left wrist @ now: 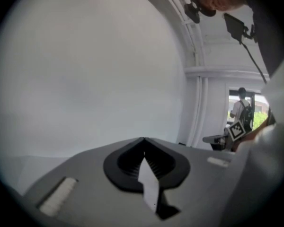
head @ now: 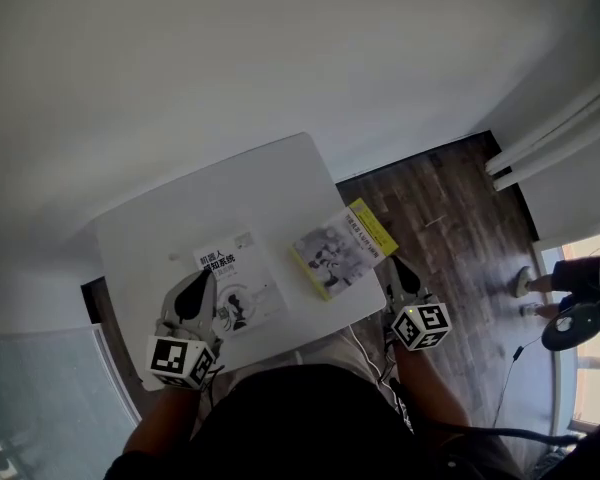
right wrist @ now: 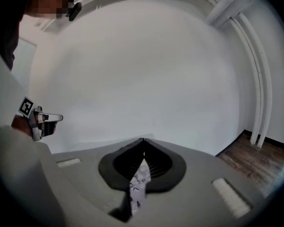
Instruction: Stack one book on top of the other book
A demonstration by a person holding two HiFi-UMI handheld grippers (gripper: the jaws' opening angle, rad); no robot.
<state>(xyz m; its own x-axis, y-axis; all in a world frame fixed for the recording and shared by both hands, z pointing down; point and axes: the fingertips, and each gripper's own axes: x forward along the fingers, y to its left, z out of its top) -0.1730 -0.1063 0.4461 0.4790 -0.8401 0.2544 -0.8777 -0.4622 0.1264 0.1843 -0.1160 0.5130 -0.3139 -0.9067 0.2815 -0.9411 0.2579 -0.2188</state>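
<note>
Two books lie side by side on the white table (head: 180, 213). The left one is a white book (head: 242, 290) with black print. The right one is a grey-covered book (head: 340, 250) with a yellow edge, lying at an angle near the table's right edge. My left gripper (head: 205, 276) is low over the white book's left edge, with its jaws shut (left wrist: 143, 139) and a white sliver showing under them. My right gripper (head: 393, 263) is at the grey book's near right corner, also shut (right wrist: 143, 139), with a strip of printed cover visible beneath the jaws.
Dark wooden floor (head: 450, 218) lies to the right of the table. A person's feet (head: 525, 283) stand there, and a cable (head: 510, 363) trails nearby. White pipes (right wrist: 255, 89) run up the wall corner. The table's near edge is at my body.
</note>
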